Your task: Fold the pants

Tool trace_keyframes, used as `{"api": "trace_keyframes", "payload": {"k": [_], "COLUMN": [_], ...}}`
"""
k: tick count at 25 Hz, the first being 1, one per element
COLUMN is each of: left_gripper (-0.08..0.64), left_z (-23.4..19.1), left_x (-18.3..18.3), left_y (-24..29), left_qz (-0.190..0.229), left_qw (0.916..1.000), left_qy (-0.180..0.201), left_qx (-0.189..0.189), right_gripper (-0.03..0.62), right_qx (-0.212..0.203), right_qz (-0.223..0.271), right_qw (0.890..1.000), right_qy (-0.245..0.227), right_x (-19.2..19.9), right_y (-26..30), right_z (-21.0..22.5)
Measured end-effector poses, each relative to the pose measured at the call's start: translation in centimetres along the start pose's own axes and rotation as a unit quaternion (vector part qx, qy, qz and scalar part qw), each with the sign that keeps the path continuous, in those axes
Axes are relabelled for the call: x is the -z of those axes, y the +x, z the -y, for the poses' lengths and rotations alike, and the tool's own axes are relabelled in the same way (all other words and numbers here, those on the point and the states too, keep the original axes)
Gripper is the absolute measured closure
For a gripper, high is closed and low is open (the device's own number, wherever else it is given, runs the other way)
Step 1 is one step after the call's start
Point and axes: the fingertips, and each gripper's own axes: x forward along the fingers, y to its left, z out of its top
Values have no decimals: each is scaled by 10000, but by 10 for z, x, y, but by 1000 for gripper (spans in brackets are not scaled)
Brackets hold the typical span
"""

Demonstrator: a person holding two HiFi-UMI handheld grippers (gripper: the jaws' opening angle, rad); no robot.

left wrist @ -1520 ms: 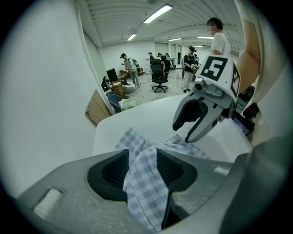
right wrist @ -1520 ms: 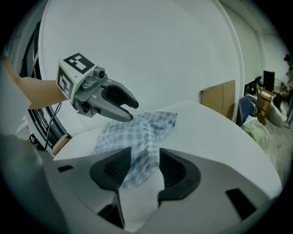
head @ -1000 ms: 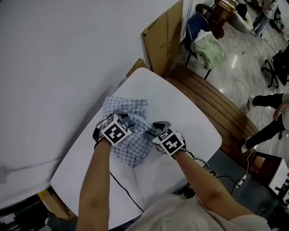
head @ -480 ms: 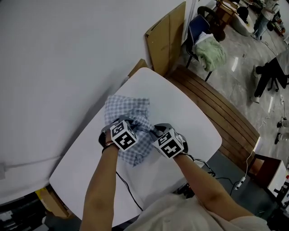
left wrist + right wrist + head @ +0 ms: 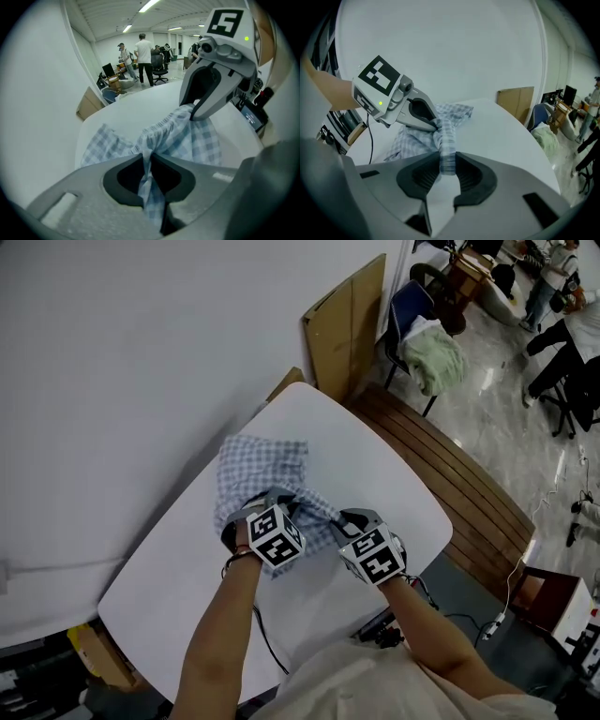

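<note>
1. A plain white wall runs along the tabletop's left edge.
2. The pants, of blue-and-white checked cloth, lie bunched on the middle of the tabletop, nearer its wall side. The far part lies flat on the surface, and the near part is gathered up toward the two claws.
3. A black cable crosses the tabletop's near end, under the person's left forearm.
4. The left claw is over the middle of the tabletop, tilted steeply down. Its jaws have just been closing and now pinch a narrow fold of the pants. In the left gripper view the cloth runs down through the slit between the pads.
5. The right claw is just beside the left one, toward the tabletop's right edge. Its jaws have also just been closing and now clamp a rolled band of the pants. In the right gripper view that band runs from these jaws straight across to the left claw's tips.
6. A sheet of brown cardboard leans against the wall past the tabletop's far corner.
7. A slatted wooden platform lies along the tabletop's right edge.
8. Beyond the tabletop's far right stands a blue chair with a pale green cloth heaped on it. People stand farther off on the glossy floor.
</note>
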Motion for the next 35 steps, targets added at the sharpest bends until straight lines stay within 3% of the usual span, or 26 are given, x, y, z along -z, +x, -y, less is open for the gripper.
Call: {"api": "trace_keyframes", "payload": {"k": [9,13,17,21,28,35], "left_gripper": [509,509,509,509,509,509], "left_z": [13,8,4,6,22,61], "left_x": [-85,-121,-128,-103,-24,53], "left_y": [-18,-45,-76,-106,-149,-179], "left_qz": [653,1043,1271,1365,1275,1251], "left_qw": [9967,9926,9884,9840,9759,9552], "left_qy": [409,359,79,-308,-998,-1936], "left_qx": [-240,-506,-824,-1106,-1462,-1854], "right_gripper": [486,486,486,485,485,485], "right_qx": [531,698,635,337,-439,-1205], "right_qz": [613,946,1208,1339,1147,795], "right_qw": [9959,9925,9906,9899,9884,9732], "right_qy": [401,326,-3,-312,-897,-1789], "right_x": [0,-13,-28,-40,-50,-31], "right_y": [-69,-101,-118,-117,-98,-81], "right_z": [38,46,33,3,-75,-159]}}
